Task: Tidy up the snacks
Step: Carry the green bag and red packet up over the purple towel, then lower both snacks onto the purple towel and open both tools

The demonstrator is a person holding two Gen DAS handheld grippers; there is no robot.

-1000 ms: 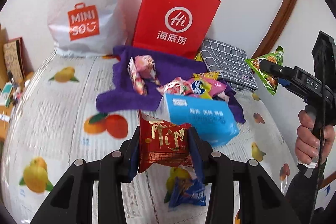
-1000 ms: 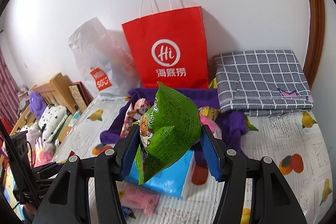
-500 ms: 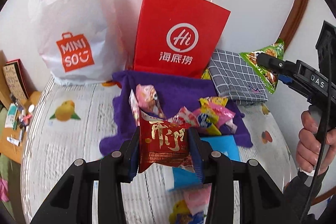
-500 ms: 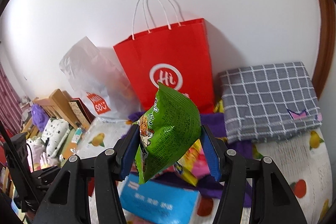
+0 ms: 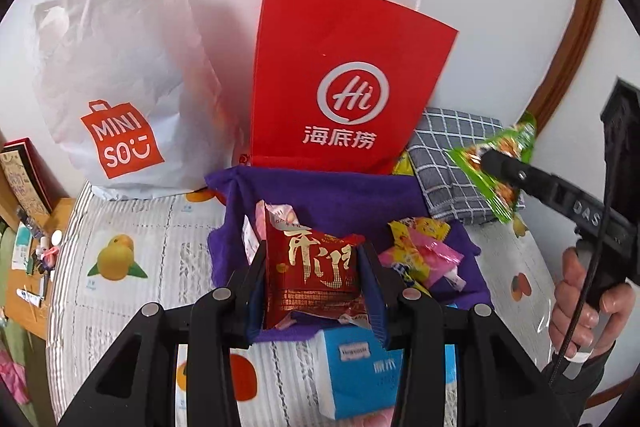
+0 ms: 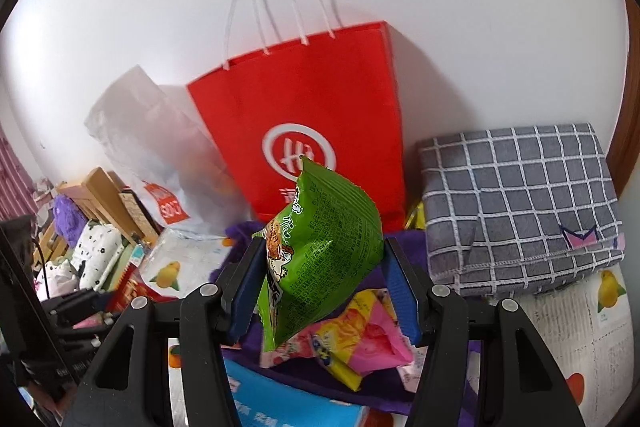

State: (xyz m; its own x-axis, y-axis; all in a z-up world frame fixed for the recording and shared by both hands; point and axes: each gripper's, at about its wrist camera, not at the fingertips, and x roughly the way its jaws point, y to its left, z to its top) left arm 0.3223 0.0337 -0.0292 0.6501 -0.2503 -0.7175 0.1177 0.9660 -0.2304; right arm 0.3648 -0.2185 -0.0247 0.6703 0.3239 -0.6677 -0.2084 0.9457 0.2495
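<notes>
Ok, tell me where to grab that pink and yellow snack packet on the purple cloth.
Take the pink and yellow packet by its raised pink right end, coming from above. It lies flat on the purple cloth, so its crimped edge offers a thin lip for a claw.

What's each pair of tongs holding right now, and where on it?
Left tongs pinch the red snack packet by its side edges; right tongs pinch the green snack bag across its middle.

Bright, even daylight-ish light, heavy fisheye on both cams

Soft shadows fall on the wall to the right of the red bag (image 5: pixel 344 75) and white bag (image 5: pixel 116 67), so the light comes from the left. The left view is sharp; the right view smears the red bag (image 6: pixel 304 131) and white bag (image 6: pixel 160 147). Dark corners, edges bend hard, mild glare on the green packet (image 6: pixel 320 251).
</notes>
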